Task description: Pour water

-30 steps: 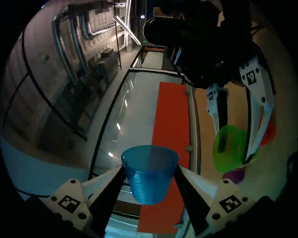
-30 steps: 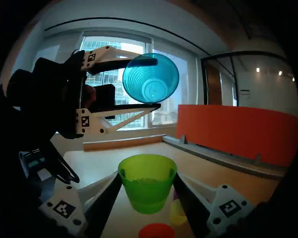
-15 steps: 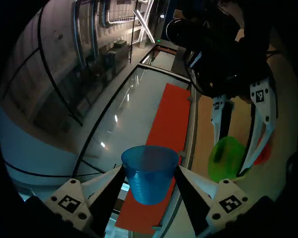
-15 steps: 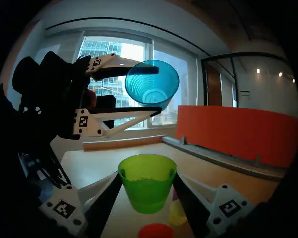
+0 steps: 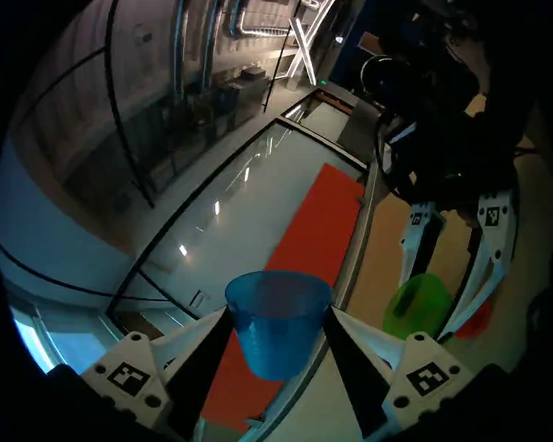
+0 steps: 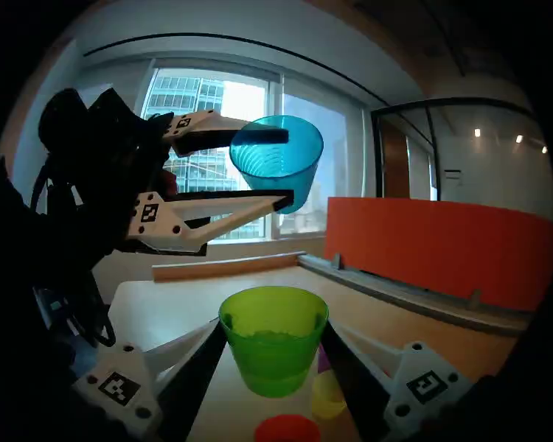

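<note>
Since one second ago the left gripper has rolled back. Its blue cup, then tipped with the mouth toward the right gripper's camera, now stands near upright with a slight lean. The right gripper and its green cup have not shifted.

Grip state:
- **Left gripper:** both fingers press opposite sides of the blue cup, just under the rim.
- **Right gripper:** both fingers pinch the green cup likewise, and the cup is upright.

Risks, as judged:
1. Both cups look thin and tapered and are held by the walls alone. A harder squeeze would buckle a wall; a slacker one would let the cup slip down out of the fingers.
2. The green cup shows a level line part-way up, likely water. A jolt or tilt would spill it onto the worktop.
3. A red cup and a yellow cup sit just below the green cup. Lowering it without a sideways shift would knock them.
4. Whether drops remain in the blue cup cannot be told. A fast swing would shed them outside the green cup.

Position:
- **Blue cup:** centred between the left fingers. In the right gripper view it is higher than the green cup and well apart from it.
- **Green cup:** centred between the right fingers. Whether it rests on the worktop cannot be told.
</note>
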### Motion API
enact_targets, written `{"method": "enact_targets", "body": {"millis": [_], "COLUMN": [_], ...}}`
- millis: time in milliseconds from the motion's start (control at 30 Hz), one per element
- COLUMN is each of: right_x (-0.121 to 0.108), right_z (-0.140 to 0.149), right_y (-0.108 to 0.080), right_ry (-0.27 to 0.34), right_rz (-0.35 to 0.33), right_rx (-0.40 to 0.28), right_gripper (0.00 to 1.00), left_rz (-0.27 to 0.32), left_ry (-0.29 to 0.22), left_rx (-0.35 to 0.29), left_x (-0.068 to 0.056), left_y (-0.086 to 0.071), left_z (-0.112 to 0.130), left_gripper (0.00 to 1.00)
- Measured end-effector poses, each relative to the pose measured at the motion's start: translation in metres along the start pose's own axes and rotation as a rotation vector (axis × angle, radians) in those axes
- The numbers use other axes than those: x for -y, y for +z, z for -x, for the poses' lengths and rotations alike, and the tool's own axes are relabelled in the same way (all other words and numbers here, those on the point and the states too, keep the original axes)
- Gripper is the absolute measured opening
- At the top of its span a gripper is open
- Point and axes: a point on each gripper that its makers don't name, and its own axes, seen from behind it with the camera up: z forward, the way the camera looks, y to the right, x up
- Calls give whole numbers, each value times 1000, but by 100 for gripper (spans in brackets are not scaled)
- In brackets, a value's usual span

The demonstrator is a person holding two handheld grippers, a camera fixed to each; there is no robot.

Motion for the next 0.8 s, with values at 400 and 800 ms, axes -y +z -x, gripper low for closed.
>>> {"method": "enact_targets", "body": {"millis": [400, 800], "right_x": [-4, -5], "right_z": [-1, -4], "right_y": [-1, -3], "right_ry": [1, -3], "right_rz": [7, 9], "right_rx": [-5, -13], "right_gripper": [89, 89], "left_rz": [15, 53], "left_ry": [-268, -574], "left_rx": [-12, 16], "left_x": [7, 9], "left_y": [-6, -2], "left_z": [-5, 4], "left_gripper": [84, 84]}}
